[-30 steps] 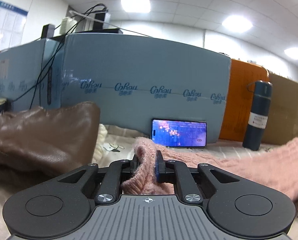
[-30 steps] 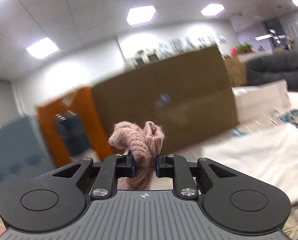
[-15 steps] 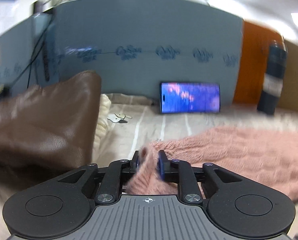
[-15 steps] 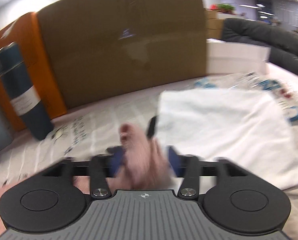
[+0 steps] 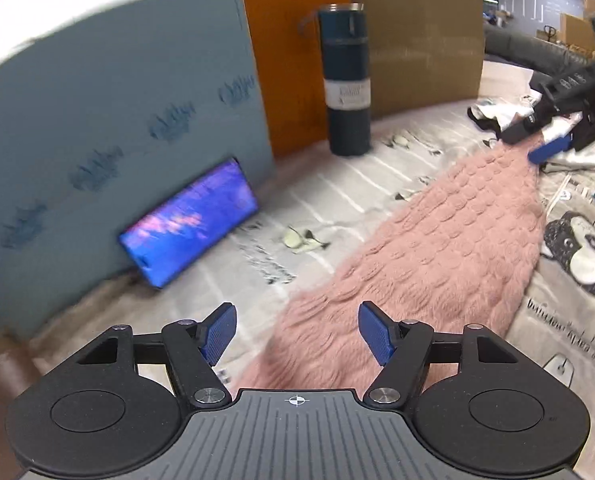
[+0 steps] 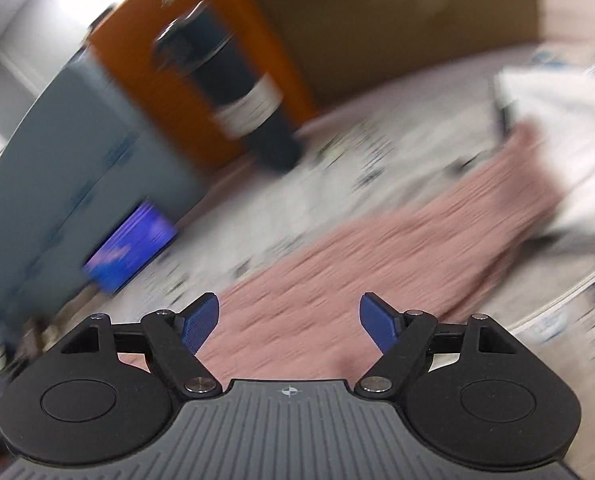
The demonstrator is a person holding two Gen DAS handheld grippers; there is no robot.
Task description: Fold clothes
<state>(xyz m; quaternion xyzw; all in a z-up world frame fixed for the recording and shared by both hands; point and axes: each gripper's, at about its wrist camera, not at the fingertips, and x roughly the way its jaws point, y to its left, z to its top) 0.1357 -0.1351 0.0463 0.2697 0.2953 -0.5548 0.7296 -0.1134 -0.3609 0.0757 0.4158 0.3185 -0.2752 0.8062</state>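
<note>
Left gripper (image 5: 297,334): the blue pads are being held wide apart, with nothing clamped between them; the near end of the pink knitted sweater (image 5: 437,248) is being seen through the gap.

Right gripper (image 6: 289,322): the jaws are likewise being held spread, empty, above the same sweater (image 6: 377,264); this view is being blurred by motion. In the left wrist view the right gripper (image 5: 553,146) is being shown at 2 o'clock, at the garment's far end.

Pink knitted sweater: it is being laid out flat as a long strip on the printed bed sheet (image 5: 337,184), running from 6 o'clock toward 2 o'clock.

Dark blue insulated bottle (image 5: 347,80): it is being kept upright at 12 o'clock, in front of an orange panel (image 5: 285,52) and a cardboard panel (image 5: 421,40).

Smartphone (image 5: 189,228): its lit screen is being leaned against a grey-blue foam board (image 5: 117,112) at 10 o'clock.

White cloth (image 6: 569,120): it is being seen at 2 o'clock, beside the sweater's far end.
</note>
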